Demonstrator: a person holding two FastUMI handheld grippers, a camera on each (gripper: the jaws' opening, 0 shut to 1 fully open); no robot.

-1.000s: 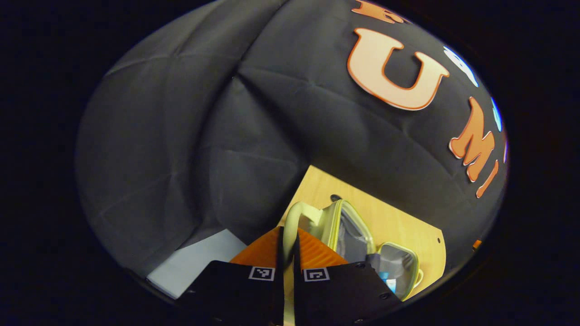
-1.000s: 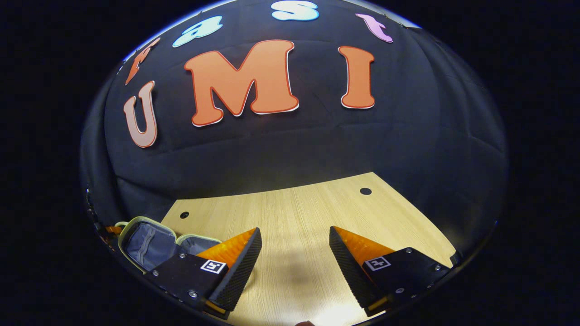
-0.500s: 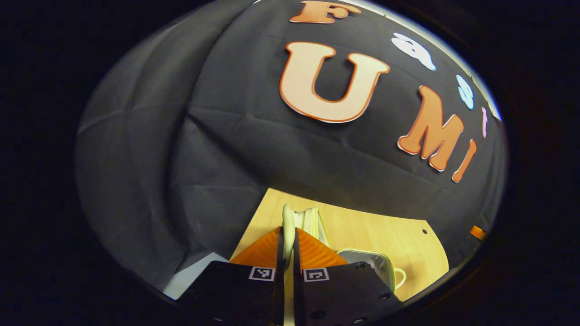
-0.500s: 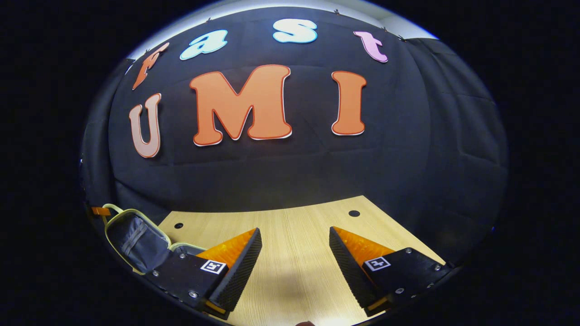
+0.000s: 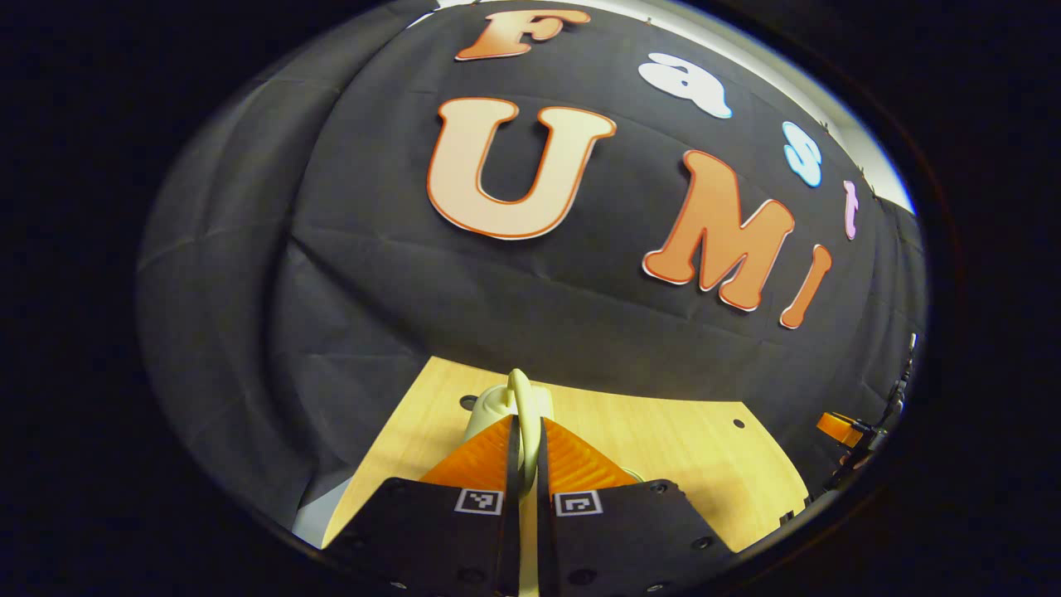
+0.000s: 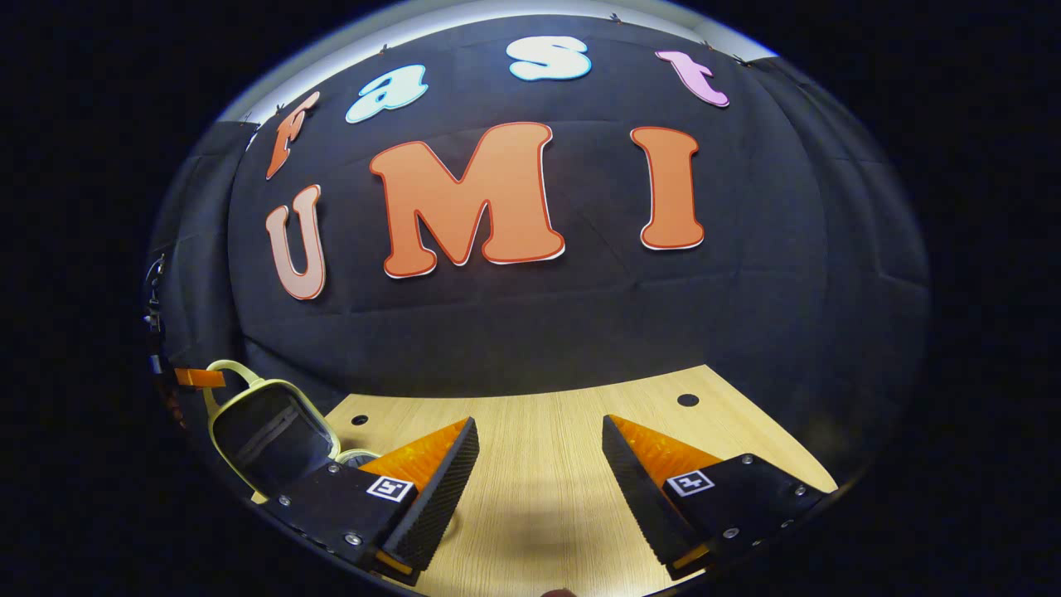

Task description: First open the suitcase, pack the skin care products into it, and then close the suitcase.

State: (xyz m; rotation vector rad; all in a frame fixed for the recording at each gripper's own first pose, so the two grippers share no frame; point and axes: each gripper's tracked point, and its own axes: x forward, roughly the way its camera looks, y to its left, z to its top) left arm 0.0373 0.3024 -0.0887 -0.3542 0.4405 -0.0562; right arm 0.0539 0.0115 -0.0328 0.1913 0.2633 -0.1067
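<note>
Light wood table [image 6: 547,431]; suitcase [image 6: 265,427] at left edge.

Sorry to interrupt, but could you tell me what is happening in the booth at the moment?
A person is working on a small suitcase on the wooden table with two handheld grippers. The left gripper has its jaws shut on the suitcase's pale handle, holding the lid half raised, lining showing in the right gripper view. The right gripper hovers over bare tabletop beside the case, jaws wide apart and holding nothing. Whether the case is packed cannot be told.
</note>
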